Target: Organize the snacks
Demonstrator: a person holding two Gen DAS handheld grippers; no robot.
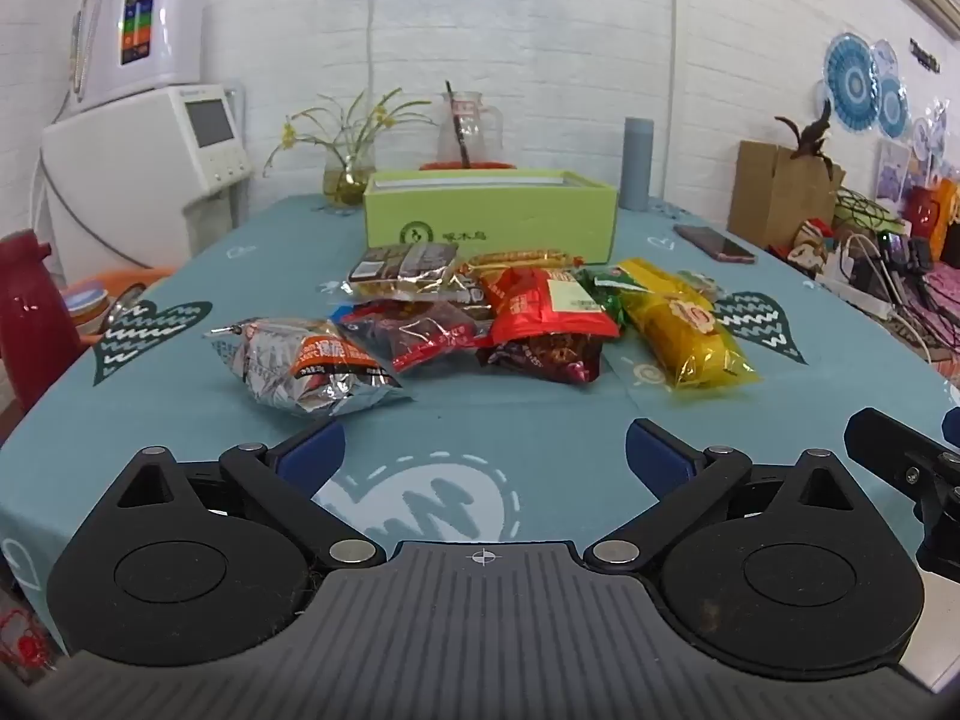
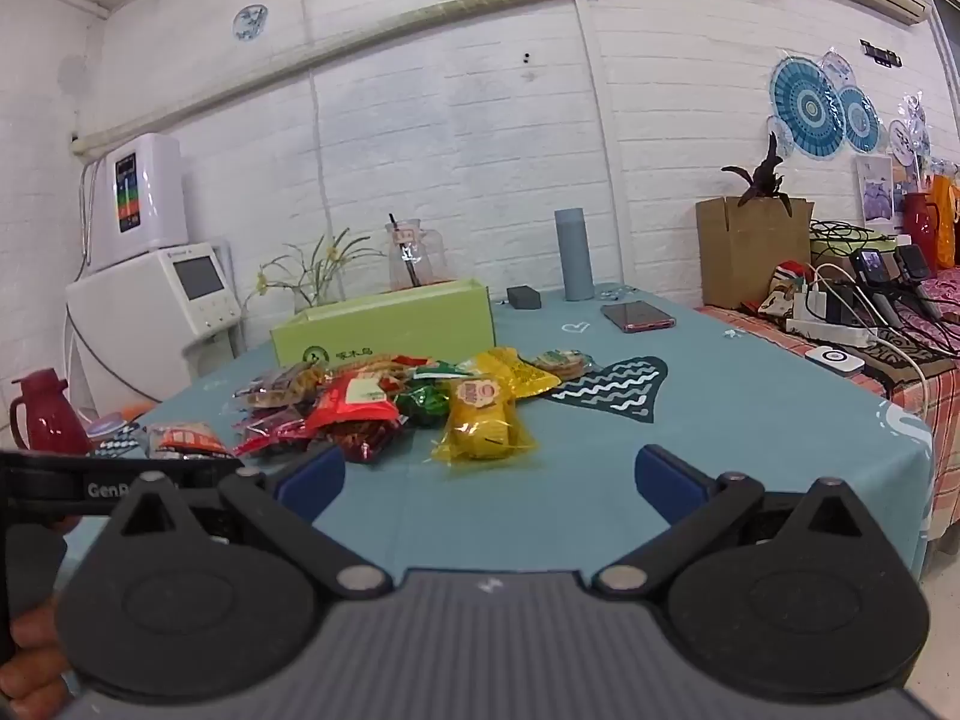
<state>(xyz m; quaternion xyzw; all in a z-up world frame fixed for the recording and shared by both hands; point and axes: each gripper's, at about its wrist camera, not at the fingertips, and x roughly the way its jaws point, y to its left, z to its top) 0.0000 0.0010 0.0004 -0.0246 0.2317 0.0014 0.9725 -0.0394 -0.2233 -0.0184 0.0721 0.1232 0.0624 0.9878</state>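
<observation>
- Bare tablecloth (image 1: 480, 414) lies between the snack pile (image 1: 480, 318) and both grippers.
- Left gripper (image 1: 485, 456) and right gripper (image 2: 489, 477): jaws spread, empty, short of the pile.
- Green box (image 1: 489, 213) sits behind the pile.

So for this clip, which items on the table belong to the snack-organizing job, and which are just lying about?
Job:
silver snack bag
red snack bag
yellow snack pack
green box
left gripper and right gripper, both open and empty

Lying about:
phone
grey bottle
glass pitcher
flower vase
</observation>
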